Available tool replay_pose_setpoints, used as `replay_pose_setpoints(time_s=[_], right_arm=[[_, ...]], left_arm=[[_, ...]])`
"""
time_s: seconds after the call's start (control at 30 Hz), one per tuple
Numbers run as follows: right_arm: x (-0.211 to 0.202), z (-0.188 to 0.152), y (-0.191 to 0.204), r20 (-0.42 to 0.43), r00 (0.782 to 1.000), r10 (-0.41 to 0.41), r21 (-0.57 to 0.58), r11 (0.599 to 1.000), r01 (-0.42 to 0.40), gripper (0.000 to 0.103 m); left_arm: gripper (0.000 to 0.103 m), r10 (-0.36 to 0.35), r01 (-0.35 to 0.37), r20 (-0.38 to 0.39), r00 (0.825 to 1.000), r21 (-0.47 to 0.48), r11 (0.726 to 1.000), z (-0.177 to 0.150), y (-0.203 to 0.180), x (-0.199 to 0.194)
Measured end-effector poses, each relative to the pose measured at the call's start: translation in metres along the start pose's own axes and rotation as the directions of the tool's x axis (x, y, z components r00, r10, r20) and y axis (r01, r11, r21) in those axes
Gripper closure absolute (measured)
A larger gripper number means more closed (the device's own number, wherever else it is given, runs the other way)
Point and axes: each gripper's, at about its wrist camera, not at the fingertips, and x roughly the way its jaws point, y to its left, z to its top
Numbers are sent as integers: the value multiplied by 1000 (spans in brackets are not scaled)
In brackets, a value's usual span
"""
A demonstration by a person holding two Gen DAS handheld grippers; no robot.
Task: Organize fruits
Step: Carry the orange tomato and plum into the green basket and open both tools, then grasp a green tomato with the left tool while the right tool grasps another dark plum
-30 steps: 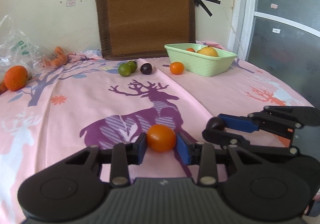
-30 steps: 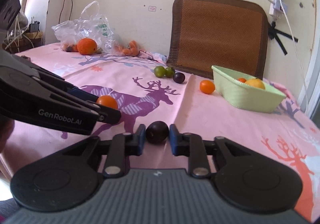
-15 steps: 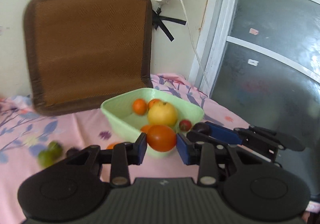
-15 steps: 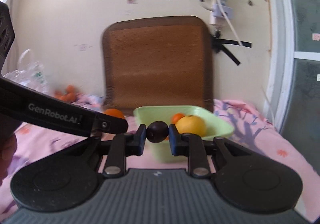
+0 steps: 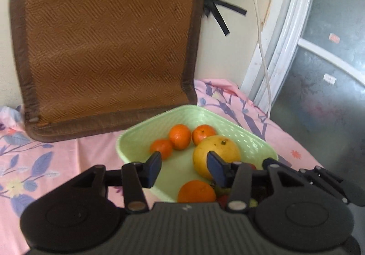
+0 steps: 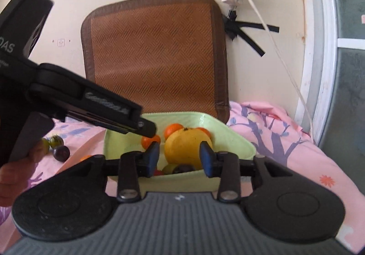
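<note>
Currently: left gripper (image 5: 184,166) and right gripper (image 6: 178,157), fingers wide, empty, over green basket (image 5: 248,138). Orange (image 5: 196,191) and dark plum (image 6: 183,168) lie inside. Advisable: lift both straight up, clearing the rim, before seeking remaining fruit.

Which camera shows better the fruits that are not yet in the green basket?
The right wrist view. At its left edge, two green fruits and a dark plum lie on the pink cloth, outside the green basket. The left wrist view shows none of them, only the basket and its fruit.
</note>
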Motion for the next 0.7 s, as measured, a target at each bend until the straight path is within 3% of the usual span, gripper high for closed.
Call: replay_pose_setpoints(time_s=[0.07,0.13,0.27,0.47,0.7], right_arm=[[-10,5,-2,33,999,-4,29,1000,3,62],[-27,10,2,63,997,35,56,998,-39,62],[-37,12,35,33,976,217,21,976,-218,62],[2,8,104,-114,933,341,-118,928,-354,63],[55,6,132,-262,894,364,-140,902,-409,62]], left_arm=[[58,-12,14,55,998,-30,999,-4,16,-32],[58,23,-17,111,994,-55,998,-12,37,-67],[58,133,-123,119,984,-93,988,-37,82,-112],[57,157,-155,11,987,-111,982,-68,108,-101],[60,159,-162,-43,986,-90,983,-70,119,-68]])
